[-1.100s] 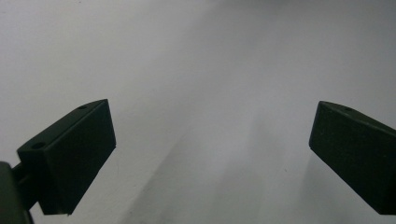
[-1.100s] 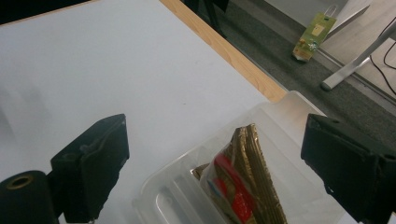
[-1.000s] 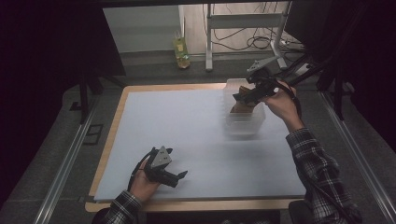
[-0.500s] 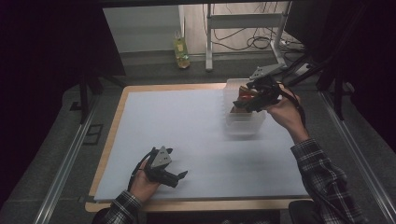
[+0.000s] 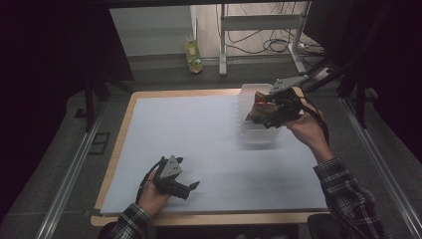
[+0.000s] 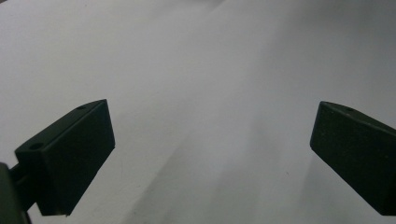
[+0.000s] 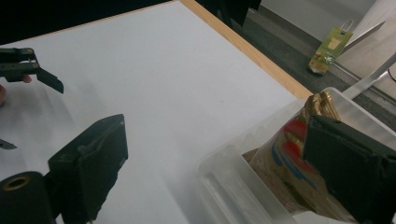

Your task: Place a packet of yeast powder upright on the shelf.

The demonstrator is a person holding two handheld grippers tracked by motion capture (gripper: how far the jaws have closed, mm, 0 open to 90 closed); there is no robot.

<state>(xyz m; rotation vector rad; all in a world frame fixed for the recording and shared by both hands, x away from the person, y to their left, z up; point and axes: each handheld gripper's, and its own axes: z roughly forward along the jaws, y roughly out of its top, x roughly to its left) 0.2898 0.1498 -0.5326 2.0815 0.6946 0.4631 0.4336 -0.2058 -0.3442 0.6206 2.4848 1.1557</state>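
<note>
High view: the right tongs (image 5: 271, 112) hung over the far right part of the bench (image 5: 209, 149), above a clear plastic bin (image 5: 251, 134) that stood on the white sheet near the far right edge. A gold snack packet (image 5: 260, 102) with red and blue print stood in the bin, leaning against its wall.

Right gripper view: the right tongs (image 7: 224, 168) were spread wide, holding nothing. One jaw stood over the bare white sheet outside the bin (image 7: 233, 186); the other stood in front of the packet (image 7: 289, 154). Whether that jaw touched the packet could not be told.

Left gripper view: the left tongs (image 6: 210, 158) were likewise spread wide and empty, with the plain white sheet between the jaws.

High view: the left tongs (image 5: 191, 186) lay low at the near left of the bench, in the person's left hand (image 5: 152, 191), well apart from the bin. A yellow-green bottle (image 5: 193, 52) stood on the floor beyond the bench.
</note>
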